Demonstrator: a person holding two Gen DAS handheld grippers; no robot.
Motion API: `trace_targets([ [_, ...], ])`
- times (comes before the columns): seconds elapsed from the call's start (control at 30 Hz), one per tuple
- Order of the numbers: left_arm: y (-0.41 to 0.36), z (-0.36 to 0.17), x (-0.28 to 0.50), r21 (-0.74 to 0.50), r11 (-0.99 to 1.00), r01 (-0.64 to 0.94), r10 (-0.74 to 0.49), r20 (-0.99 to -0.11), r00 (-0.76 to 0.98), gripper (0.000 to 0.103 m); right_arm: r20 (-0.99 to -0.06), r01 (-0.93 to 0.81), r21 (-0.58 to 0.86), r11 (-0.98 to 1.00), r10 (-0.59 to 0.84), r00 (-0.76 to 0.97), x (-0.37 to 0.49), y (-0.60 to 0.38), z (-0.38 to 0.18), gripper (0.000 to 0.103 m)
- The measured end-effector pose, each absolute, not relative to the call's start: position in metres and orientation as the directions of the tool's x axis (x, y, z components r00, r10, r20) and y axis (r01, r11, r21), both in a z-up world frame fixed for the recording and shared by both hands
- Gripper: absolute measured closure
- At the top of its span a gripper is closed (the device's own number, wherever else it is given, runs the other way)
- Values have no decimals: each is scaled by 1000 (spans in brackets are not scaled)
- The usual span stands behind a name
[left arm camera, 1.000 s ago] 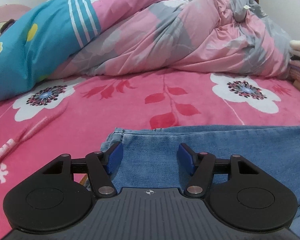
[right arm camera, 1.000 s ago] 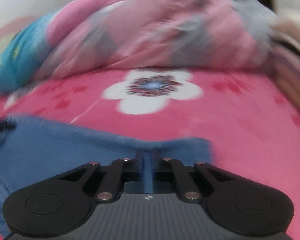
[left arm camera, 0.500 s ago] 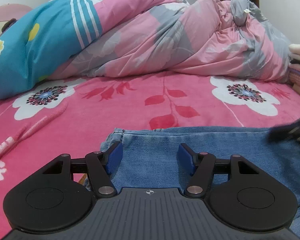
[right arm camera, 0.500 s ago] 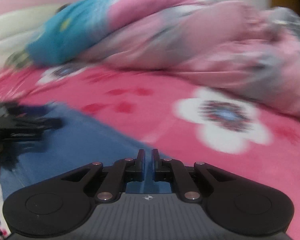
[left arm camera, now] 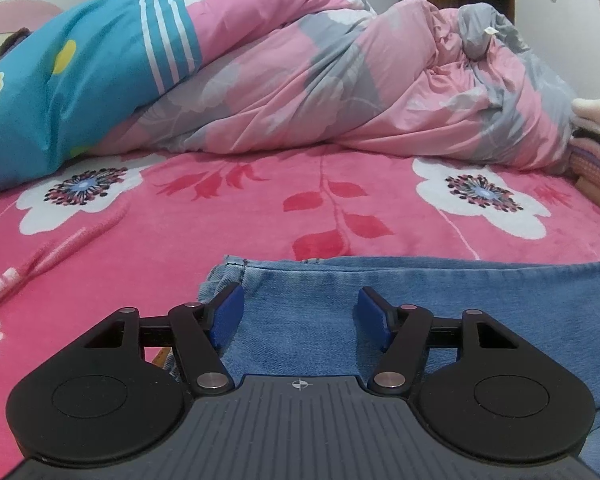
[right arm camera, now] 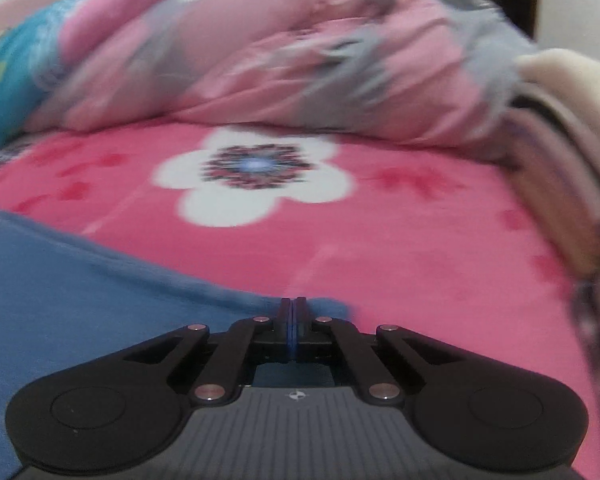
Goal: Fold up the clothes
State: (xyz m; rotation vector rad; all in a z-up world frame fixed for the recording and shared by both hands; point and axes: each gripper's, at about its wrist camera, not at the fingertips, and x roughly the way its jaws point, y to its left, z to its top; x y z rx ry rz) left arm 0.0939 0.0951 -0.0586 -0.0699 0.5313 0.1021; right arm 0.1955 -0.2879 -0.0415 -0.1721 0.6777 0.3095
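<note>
Left gripper (left arm camera: 300, 312) spread wide, blue pads clear, hovering over faded blue denim jeans (left arm camera: 440, 304); stitched hem just ahead of the left pad. Right gripper (right arm camera: 291, 312) pressed fully together, nothing visibly caught, over the blurred denim edge (right arm camera: 80, 292) running off leftward. Beyond both jaws, plush pink floral blanket (left arm camera: 228, 224). Further out, rumpled pink-and-grey quilt (left arm camera: 340, 80), teal striped pillow (left arm camera: 80, 92); folded stack of fabrics (right arm camera: 560, 140) far right.
</note>
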Motion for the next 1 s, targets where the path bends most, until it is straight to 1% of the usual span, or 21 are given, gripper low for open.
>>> trace_targets([
  [0.1, 95, -59, 94, -40, 992, -116, 80, -509, 857, 39, -627, -326, -130, 936, 177, 758, 184, -268, -34, 103],
  [0.2, 94, -59, 94, -34, 993, -116, 83, -510, 856, 39, -604, -474, -46, 879, 353, 715, 162, -243, -22, 103],
  [0.23, 94, -59, 94, -32, 993, -117, 84, -510, 856, 39, -606, -504, -43, 863, 378, 700, 156, -238, -22, 103],
  [0.3, 94, -58, 94, -32, 993, -117, 84, -510, 856, 39, -634, -514, -113, 850, 337, 696, 147, -237, -35, 103],
  [0.33, 93, -58, 94, -31, 993, -116, 84, -510, 856, 39, -649, -490, -141, 860, 293, 702, 145, -247, -43, 103],
  [0.37, 93, -59, 94, -28, 993, -115, 85, -510, 856, 39, -639, -458, -115, 881, 288, 713, 143, -269, -49, 103],
  [0.43, 92, -59, 94, -22, 993, -114, 87, -509, 856, 39, -631, -355, 52, 933, 306, 713, 143, -320, -46, 103],
  [0.47, 92, -59, 94, -19, 993, -115, 89, -510, 856, 39, -624, -318, 61, 946, 285, 728, 139, -330, -42, 103],
  [0.5, 93, -59, 94, -19, 993, -115, 89, -511, 855, 39, -617, -283, 60, 957, 258, 743, 134, -338, -38, 97],
  [0.57, 92, -59, 94, -16, 993, -115, 91, -510, 855, 39, -602, -212, 58, 976, 204, 772, 125, -353, -30, 96],
  [0.63, 92, -58, 94, -12, 993, -115, 93, -510, 855, 39, -543, -274, 148, 950, 310, 780, 110, -343, -21, 96],
  [0.67, 92, -58, 94, -11, 993, -116, 94, -511, 855, 39, -511, -330, 165, 930, 367, 778, 101, -328, -18, 97],
  [0.73, 91, -58, 93, -8, 993, -117, 97, -511, 854, 39, -470, -454, 141, 880, 464, 751, 82, -288, -20, 97],
  [0.77, 91, -58, 94, -7, 993, -117, 97, -512, 853, 39, -469, -508, 116, 854, 498, 730, 74, -267, -26, 96],
  [0.83, 91, -58, 94, -4, 993, -116, 97, -513, 853, 39, -512, -574, 48, 818, 514, 689, 67, -237, -44, 96],
  [0.9, 91, -58, 93, -1, 993, -114, 98, -514, 853, 39, -527, -577, 6, 817, 493, 692, 56, -231, -64, 97],
  [0.93, 91, -58, 93, 0, 994, -114, 98, -514, 852, 39, -501, -574, 2, 819, 497, 708, 49, -242, -69, 97],
  [1.0, 90, -59, 93, 3, 994, -113, 98, -512, 853, 39, -495, -526, 46, 849, 477, 726, 42, -274, -69, 98],
])
